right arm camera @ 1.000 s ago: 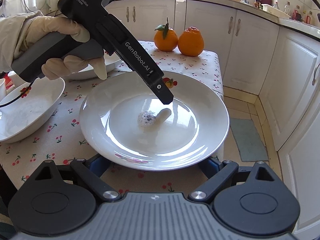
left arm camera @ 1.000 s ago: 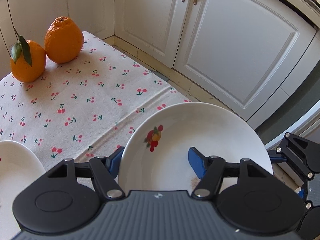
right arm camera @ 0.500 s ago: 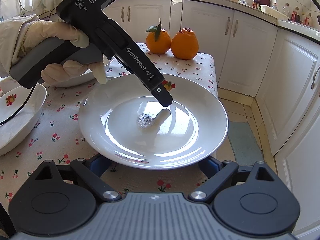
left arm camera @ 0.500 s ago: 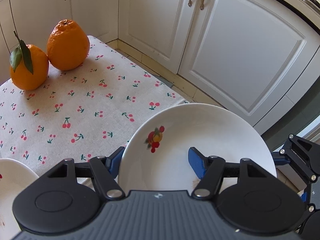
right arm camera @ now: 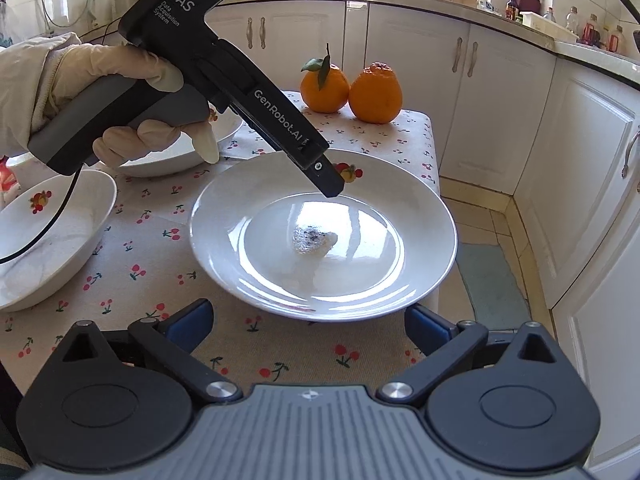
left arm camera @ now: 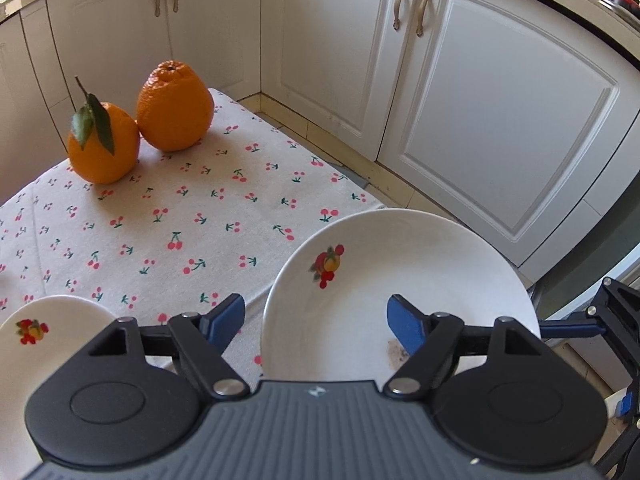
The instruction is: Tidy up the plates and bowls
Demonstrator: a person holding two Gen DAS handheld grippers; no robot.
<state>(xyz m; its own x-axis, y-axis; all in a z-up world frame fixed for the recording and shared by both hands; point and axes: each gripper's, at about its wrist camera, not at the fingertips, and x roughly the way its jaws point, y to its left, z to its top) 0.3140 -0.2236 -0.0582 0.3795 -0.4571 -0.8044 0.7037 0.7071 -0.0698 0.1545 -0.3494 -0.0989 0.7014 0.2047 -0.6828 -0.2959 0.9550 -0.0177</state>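
Observation:
A white plate [right arm camera: 324, 236] with a fruit print and a dark smudge at its centre lies on the cherry-print tablecloth [right arm camera: 160, 264] near the table's right edge. It also shows in the left wrist view [left arm camera: 400, 276]. My left gripper [left arm camera: 316, 320] is open and hovers over the plate's far rim; its tip [right arm camera: 332, 186] shows in the right wrist view. My right gripper [right arm camera: 308, 322] is open, just short of the plate's near rim. A white bowl [right arm camera: 48, 236] sits at the left, with another dish [right arm camera: 172, 152] behind it.
Two oranges [right arm camera: 352, 88] stand at the table's far edge, also seen in the left wrist view [left arm camera: 140, 124]. White cabinets [left arm camera: 480, 120] and tiled floor [right arm camera: 492, 272] lie past the table's right edge. Another fruit-print dish [left arm camera: 40, 332] lies at the lower left.
The right gripper has pulled back from the plate, whose near rim now lies clear ahead of its fingers. The left gripper has drawn back and risen a little over the plate.

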